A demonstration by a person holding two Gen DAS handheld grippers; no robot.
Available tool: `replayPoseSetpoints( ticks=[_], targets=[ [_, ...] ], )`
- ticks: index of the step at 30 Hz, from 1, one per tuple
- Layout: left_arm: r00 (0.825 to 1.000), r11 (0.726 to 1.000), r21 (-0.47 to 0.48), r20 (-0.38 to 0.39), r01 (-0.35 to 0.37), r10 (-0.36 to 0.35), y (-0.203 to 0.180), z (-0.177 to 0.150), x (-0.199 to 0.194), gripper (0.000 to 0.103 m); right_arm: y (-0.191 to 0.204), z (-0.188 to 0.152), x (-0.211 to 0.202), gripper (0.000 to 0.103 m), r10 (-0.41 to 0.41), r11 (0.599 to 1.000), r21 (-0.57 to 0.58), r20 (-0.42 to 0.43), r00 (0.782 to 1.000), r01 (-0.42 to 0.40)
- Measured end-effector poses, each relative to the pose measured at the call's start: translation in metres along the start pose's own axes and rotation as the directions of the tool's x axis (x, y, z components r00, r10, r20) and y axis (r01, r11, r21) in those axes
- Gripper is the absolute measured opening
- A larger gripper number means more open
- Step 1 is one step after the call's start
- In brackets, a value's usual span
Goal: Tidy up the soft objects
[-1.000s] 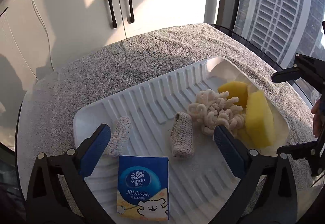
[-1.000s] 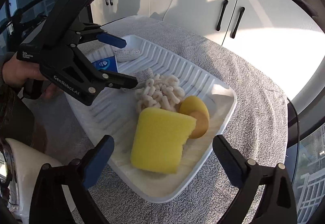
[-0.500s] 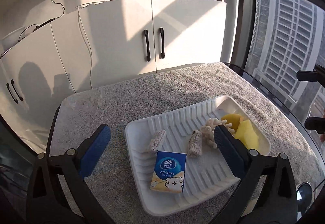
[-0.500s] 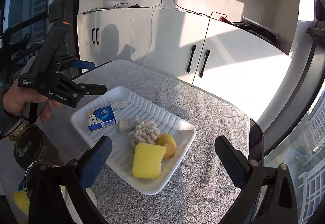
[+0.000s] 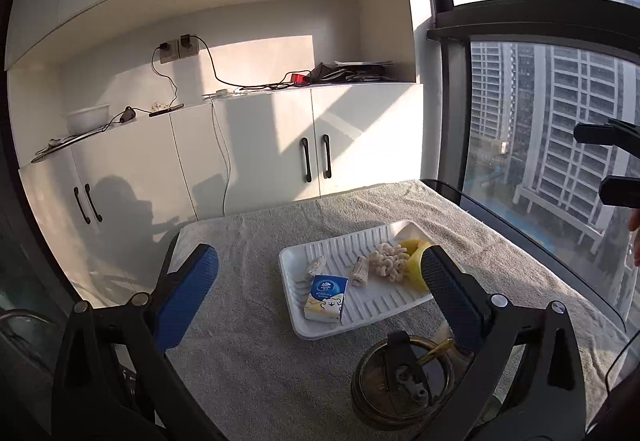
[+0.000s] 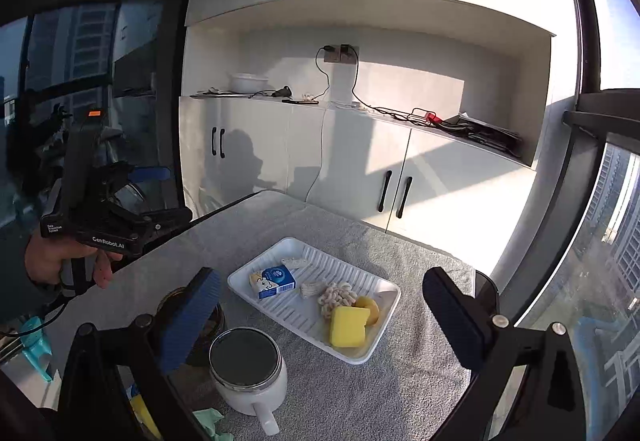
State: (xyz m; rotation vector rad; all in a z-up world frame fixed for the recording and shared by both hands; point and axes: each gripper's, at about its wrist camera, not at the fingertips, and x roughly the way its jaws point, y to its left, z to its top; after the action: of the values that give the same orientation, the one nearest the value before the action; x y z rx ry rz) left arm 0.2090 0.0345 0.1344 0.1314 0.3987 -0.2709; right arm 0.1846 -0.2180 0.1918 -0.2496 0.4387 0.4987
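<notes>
A white ribbed tray [image 5: 384, 311] [image 6: 384, 345] lies on the grey-towelled table. It holds a blue tissue pack [image 5: 326, 298] [image 6: 276, 281], two small knitted pieces [image 5: 360, 275] [image 5: 316, 265], a cream chenille bundle [image 5: 386, 262] [image 6: 336, 297], a yellow sponge [image 6: 348, 326] and a round yellow sponge [image 6: 371, 308]. My left gripper [image 5: 320, 297] is open and empty, held high and back from the tray. My right gripper [image 6: 320, 321] is open and empty, also well back.
A white mug with a dark lid [image 6: 248, 369] and a glass jar [image 5: 404, 381] stand on the table's near side. White cabinets [image 5: 280, 161] stand behind the table, with a window at the right. The left gripper's body [image 6: 108, 217] shows in the right wrist view.
Both grippers have pulled up and back from the tray, staying open. The tray now looks small and the mug and jar have come into view.
</notes>
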Motion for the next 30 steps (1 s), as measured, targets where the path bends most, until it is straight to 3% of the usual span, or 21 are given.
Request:
replayPoseSetpoints(
  ticks=[8, 17, 23, 30],
  targets=[
    [1.0, 0.999, -0.052, 0.01, 0.011, -0.011, -0.016, -0.044, -0.061, 0.103, 0.046, -0.016, -0.049, 0.103, -0.008, 1.0, -0.03, 0.029, 1.0, 0.009],
    [1.0, 0.99, -0.138, -0.014, 0.012, -0.014, -0.027, -0.1, -0.108, 0.103, 0.087, -0.06, -0.086, 0.103, -0.022, 0.999, 0.03, 0.042, 0.999, 0.021],
    [0.997, 0.987, -0.161, -0.076, 0.002, -0.015, -0.042, -0.142, -0.114, 0.103, 0.124, -0.111, -0.091, 0.103, -0.039, 0.998, 0.041, -0.005, 0.999, 0.039],
    [0.982, 0.98, -0.2, -0.187, -0.012, -0.026, -0.052, -0.191, -0.1, 0.103, 0.146, -0.182, -0.066, 0.103, -0.029, 0.991, 0.125, -0.133, 0.991, 0.046]
  ],
)
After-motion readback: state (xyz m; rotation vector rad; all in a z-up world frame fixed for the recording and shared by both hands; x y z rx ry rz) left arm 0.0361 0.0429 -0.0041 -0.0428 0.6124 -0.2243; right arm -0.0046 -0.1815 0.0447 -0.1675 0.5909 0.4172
